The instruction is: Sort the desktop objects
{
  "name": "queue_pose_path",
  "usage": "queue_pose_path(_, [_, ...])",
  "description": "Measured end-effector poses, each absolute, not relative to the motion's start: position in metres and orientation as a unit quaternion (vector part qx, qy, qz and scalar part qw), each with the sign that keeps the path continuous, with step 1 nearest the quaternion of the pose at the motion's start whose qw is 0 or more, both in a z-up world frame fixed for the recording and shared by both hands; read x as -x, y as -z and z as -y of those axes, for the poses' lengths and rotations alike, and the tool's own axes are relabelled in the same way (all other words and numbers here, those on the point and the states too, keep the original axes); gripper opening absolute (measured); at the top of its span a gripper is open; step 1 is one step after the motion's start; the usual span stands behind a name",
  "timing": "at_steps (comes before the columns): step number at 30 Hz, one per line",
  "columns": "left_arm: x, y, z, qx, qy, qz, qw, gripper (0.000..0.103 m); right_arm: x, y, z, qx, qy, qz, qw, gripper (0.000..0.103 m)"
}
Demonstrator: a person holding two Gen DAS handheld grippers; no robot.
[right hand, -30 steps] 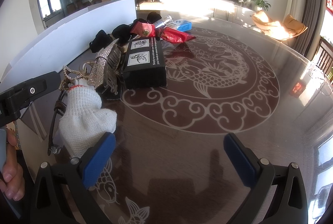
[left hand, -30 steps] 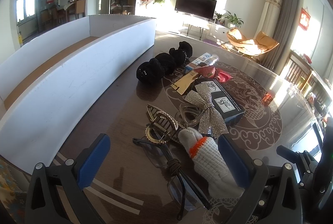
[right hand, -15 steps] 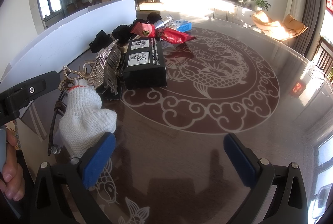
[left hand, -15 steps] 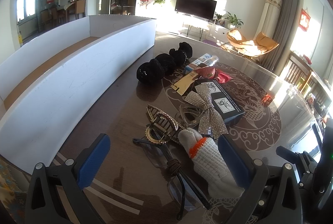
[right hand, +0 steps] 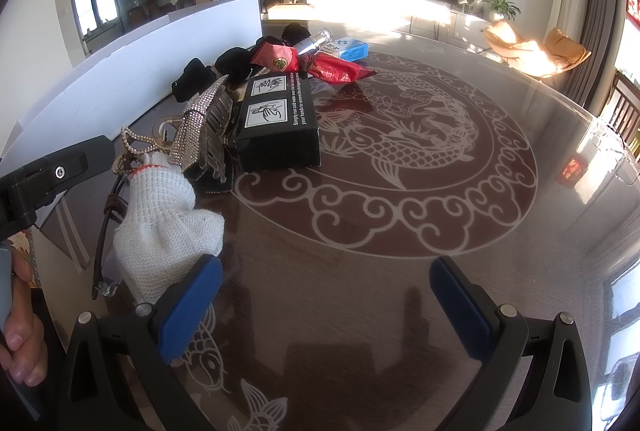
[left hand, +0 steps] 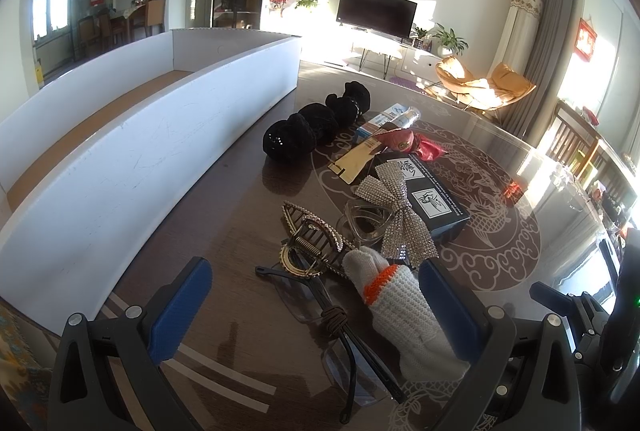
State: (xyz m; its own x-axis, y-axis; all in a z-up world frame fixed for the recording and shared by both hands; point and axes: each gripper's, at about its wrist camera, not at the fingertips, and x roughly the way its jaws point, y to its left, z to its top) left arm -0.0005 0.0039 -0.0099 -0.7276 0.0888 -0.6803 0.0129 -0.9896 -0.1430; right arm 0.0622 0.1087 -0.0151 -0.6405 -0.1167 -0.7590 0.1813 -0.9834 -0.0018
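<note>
A pile of small items lies on the glass-topped table. A white knit glove (left hand: 404, 307) with an orange band rests over dark glasses (left hand: 332, 315), beside a gold hair claw (left hand: 308, 243), a rhinestone bow (left hand: 400, 215) and a black box (left hand: 432, 199). Black scrunchies (left hand: 304, 135) lie further back. My left gripper (left hand: 316, 307) hovers open just above the glasses and glove, with nothing held. In the right wrist view the same glove (right hand: 164, 227) sits at the left, next to the black box (right hand: 276, 119). My right gripper (right hand: 324, 303) stands open over bare table.
A long white open box (left hand: 132, 151) with a brown floor runs along the left side. A red pouch (right hand: 332, 69), a blue carton (right hand: 352, 49) and a small bottle (right hand: 312, 41) lie at the back of the pile. A hand (right hand: 20, 331) holds the left gripper.
</note>
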Motion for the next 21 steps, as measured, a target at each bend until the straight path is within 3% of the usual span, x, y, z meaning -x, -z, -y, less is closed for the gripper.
queue_pose_path(21, [0.0003, 0.0094, -0.0052, 0.369, -0.927, 0.070, 0.021, 0.103, -0.0616, 0.0151, -0.1087, -0.416, 0.905, -0.039, 0.082, 0.103])
